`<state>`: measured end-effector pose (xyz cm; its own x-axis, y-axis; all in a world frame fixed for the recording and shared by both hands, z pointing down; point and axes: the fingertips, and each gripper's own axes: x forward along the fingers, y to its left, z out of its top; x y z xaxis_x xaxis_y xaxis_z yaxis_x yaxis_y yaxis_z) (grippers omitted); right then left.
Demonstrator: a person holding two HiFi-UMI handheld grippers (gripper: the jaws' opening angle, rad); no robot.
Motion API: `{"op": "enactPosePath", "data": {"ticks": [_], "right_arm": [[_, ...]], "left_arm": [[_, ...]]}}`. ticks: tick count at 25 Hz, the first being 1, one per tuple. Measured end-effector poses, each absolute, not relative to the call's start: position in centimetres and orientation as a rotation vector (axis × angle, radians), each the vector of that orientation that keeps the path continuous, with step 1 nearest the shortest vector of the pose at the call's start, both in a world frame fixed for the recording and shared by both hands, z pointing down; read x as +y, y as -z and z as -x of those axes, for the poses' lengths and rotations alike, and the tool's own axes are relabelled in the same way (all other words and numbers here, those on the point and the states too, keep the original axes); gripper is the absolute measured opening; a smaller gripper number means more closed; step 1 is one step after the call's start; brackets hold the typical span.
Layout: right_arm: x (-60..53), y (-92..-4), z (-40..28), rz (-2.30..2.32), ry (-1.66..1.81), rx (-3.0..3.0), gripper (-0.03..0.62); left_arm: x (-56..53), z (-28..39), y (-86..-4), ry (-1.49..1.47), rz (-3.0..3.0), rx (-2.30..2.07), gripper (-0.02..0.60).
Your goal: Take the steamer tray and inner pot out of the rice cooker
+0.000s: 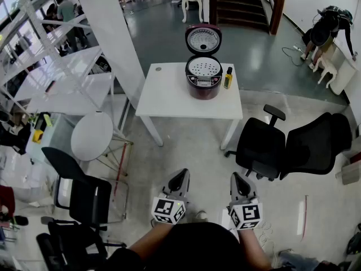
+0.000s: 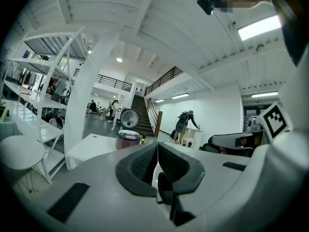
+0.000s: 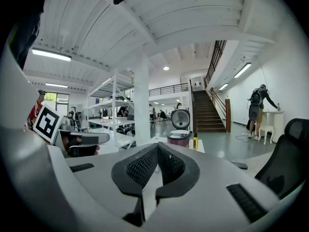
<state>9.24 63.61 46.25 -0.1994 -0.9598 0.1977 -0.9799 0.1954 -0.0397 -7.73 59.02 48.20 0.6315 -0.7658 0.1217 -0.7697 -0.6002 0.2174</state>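
Maroon round rice cooker (image 1: 203,79) is standing lid-open, ready for unloading. Left gripper (image 1: 180,178) and right gripper (image 1: 237,180) are hovering well short, jaws pinched together, empty.

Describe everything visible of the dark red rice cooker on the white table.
The round, dark red rice cooker stands upright on the white rectangular table, toward its far right. Its hinged lid stands open, showing a silvery round inner plate. A white perforated steamer tray sits in its top. A control panel faces the person. A small yellow bottle stands beside it.
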Motion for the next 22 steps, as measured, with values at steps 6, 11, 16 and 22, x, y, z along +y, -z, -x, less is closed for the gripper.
{"op": "enactPosePath", "data": {"ticks": [6,11,16,22], "right_arm": [[64.4,-46.0,-10.4,-1.929,-0.221,-2.310,0.000],[64.6,-45.7,-11.0,-1.935,-0.227,-2.319,0.000],[64.9,-45.8,-11.3,-1.921,-0.232,-2.333,0.002],[65.5,-46.3,-12.5,-1.938,-0.261,-2.319,0.003]], "left_arm": [[59.8,6.9,-48.0,0.005,-2.621,-1.226,0.005],[60.0,6.4,-47.9,0.007,-2.634,-1.221,0.005],[60.1,6.5,-47.8,0.011,-2.630,-1.252,0.006],[59.9,7.2,-48.1,0.028,-2.609,-1.274,0.011]]}}
